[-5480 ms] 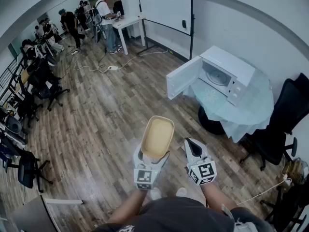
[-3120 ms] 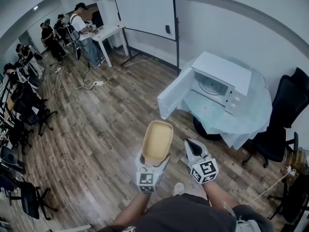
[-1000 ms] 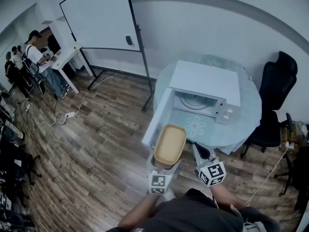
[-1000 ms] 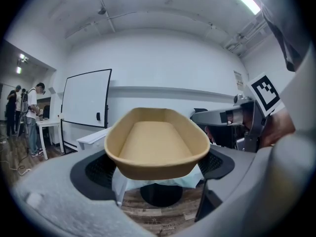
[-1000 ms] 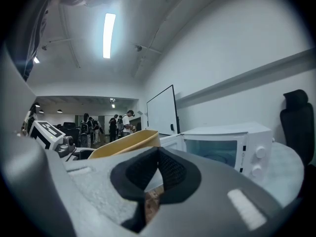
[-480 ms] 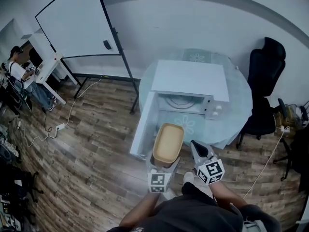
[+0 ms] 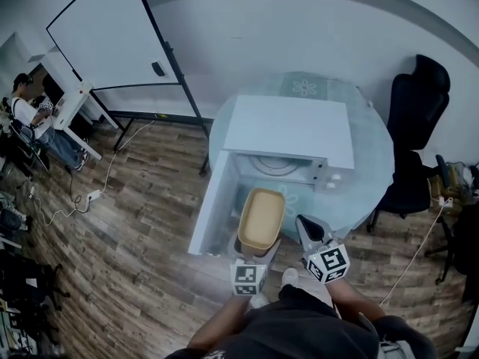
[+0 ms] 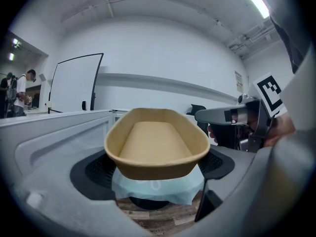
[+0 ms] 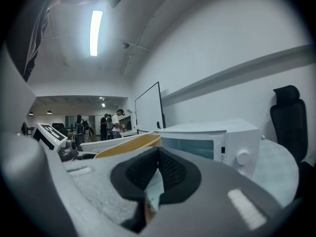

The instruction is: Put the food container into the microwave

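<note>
The empty tan oval food container is held level, my left gripper shut on its near end. It hangs just in front of the white microwave, whose door stands open to the left, showing the glass turntable. In the left gripper view the container fills the middle above the gripper's dark pads. My right gripper is beside it on the right, shut and holding nothing. The right gripper view shows its pads pressed together, the container's rim to the left and the microwave's front ahead.
The microwave stands on a round table with a pale blue cloth. A black office chair is at the right, a whiteboard on a stand at the left. A person is at a white desk far left. Cables lie on the wooden floor.
The view has closed in on the microwave, which now lies straight ahead and close. The container stays in my left gripper, and the right gripper stays shut beside it.
</note>
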Available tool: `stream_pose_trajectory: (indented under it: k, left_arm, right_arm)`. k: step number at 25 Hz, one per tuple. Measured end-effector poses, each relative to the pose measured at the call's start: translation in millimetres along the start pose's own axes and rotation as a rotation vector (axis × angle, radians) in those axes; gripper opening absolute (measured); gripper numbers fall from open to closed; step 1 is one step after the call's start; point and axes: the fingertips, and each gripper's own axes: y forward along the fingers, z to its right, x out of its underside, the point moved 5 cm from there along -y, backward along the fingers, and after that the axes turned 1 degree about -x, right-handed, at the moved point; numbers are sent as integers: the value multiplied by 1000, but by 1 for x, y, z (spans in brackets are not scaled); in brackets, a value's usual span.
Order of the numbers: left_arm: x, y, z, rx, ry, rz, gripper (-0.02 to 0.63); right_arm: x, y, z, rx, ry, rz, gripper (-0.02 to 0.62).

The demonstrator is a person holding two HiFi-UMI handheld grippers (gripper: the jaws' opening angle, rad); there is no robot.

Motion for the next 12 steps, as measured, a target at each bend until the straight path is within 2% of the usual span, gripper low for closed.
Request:
stream_pose_trajectory:
  k: [8,12]
  left_arm:
    - [-1,42,1,-54,-26,-35,522]
    - [5,62,1,-86,-5,-50,522]
  right_arm:
    - [4,26,43,-48,-15,-22,2]
    - [5,35,60,-78,-6,-16,2]
